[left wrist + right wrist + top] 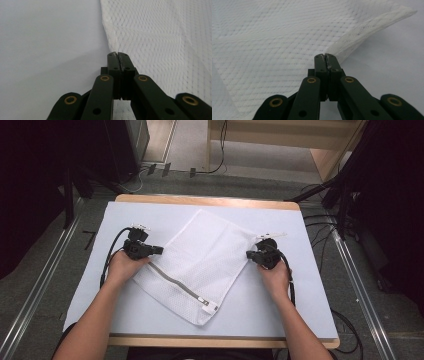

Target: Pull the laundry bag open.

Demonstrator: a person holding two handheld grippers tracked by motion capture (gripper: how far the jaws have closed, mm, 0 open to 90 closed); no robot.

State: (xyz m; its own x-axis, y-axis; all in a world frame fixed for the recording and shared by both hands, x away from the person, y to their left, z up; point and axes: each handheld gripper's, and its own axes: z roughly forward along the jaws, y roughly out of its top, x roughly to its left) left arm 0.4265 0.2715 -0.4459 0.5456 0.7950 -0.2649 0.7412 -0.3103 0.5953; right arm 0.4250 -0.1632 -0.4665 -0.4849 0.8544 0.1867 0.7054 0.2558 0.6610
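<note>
- We see the white mesh bag (200, 265) lying flat mid-frame on the tabletop (90, 285).
- Left hand-held gripper (159, 250): jaws pressed together, pinching the bag's left edge.
- Right hand-held gripper (249, 254): jaws pinching its right edge.

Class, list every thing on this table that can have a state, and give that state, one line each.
Mesh bag: lying flat and slanted on the table, pinched at two opposite edges.
Zip: closed along the near edge, it seems.
Left claw: shut on the mesh bag's edge.
Right claw: shut on the mesh bag's edge, which lifts slightly there.
Table: covered by a pale sheet.
</note>
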